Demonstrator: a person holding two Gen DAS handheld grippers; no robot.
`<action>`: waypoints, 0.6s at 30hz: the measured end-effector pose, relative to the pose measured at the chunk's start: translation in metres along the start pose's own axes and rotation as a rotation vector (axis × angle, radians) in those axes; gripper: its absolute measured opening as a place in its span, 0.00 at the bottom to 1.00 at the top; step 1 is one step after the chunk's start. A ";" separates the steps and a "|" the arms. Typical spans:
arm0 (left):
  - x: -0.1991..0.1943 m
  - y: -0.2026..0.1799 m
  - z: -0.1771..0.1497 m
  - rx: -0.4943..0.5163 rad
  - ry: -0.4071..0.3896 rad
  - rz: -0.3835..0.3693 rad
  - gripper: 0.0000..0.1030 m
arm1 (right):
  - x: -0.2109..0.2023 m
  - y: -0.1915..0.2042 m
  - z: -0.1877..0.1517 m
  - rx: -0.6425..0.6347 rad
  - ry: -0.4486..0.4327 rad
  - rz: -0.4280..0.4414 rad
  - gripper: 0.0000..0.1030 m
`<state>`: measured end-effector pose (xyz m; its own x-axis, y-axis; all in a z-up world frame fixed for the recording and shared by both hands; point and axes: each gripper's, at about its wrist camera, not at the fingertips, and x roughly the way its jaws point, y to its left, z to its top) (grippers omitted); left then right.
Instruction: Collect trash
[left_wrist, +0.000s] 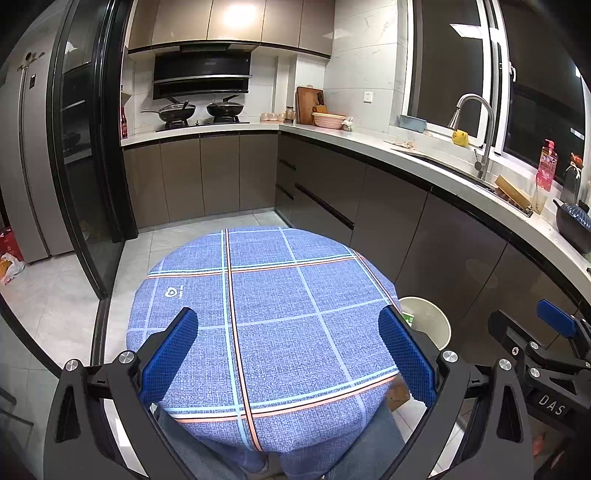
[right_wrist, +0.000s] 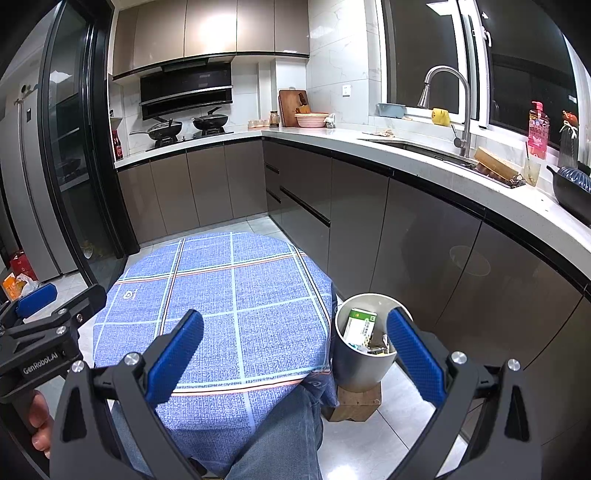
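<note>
A round table under a blue checked cloth (left_wrist: 266, 317) (right_wrist: 221, 295) fills the middle of both views, and nothing lies on the cloth. To its right a grey trash bin (right_wrist: 364, 369) stands on a wooden block (right_wrist: 356, 404); only its rim (left_wrist: 430, 325) shows in the left wrist view. Inside it lie a green-and-white box (right_wrist: 360, 325) and crumpled scraps. My left gripper (left_wrist: 288, 325) hovers open over the cloth, holding nothing. My right gripper (right_wrist: 295, 328) is open too, spanning the table's right edge and the bin, also holding nothing.
Brown kitchen cabinets (right_wrist: 406, 229) run close behind the bin, under a white counter with a sink (right_wrist: 417, 147). A person's jeans-clad legs (right_wrist: 277, 435) sit under the table's near edge. A bag (left_wrist: 11, 266) lies on the tiled floor at far left.
</note>
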<state>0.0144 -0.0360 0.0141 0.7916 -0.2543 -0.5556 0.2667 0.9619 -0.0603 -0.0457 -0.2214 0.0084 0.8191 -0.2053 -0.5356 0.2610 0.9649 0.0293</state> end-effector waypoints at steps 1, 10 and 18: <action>0.000 0.000 0.000 0.000 0.001 -0.001 0.92 | 0.000 -0.001 0.000 0.001 0.001 -0.001 0.97; 0.000 0.000 0.000 0.001 0.001 -0.008 0.92 | 0.002 0.002 -0.002 0.002 0.002 0.005 0.97; 0.000 -0.001 0.000 0.002 0.001 -0.012 0.92 | 0.002 0.003 -0.002 0.002 0.002 0.005 0.97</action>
<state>0.0143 -0.0366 0.0141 0.7880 -0.2655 -0.5555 0.2773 0.9586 -0.0648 -0.0445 -0.2189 0.0060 0.8196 -0.2003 -0.5368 0.2581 0.9655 0.0338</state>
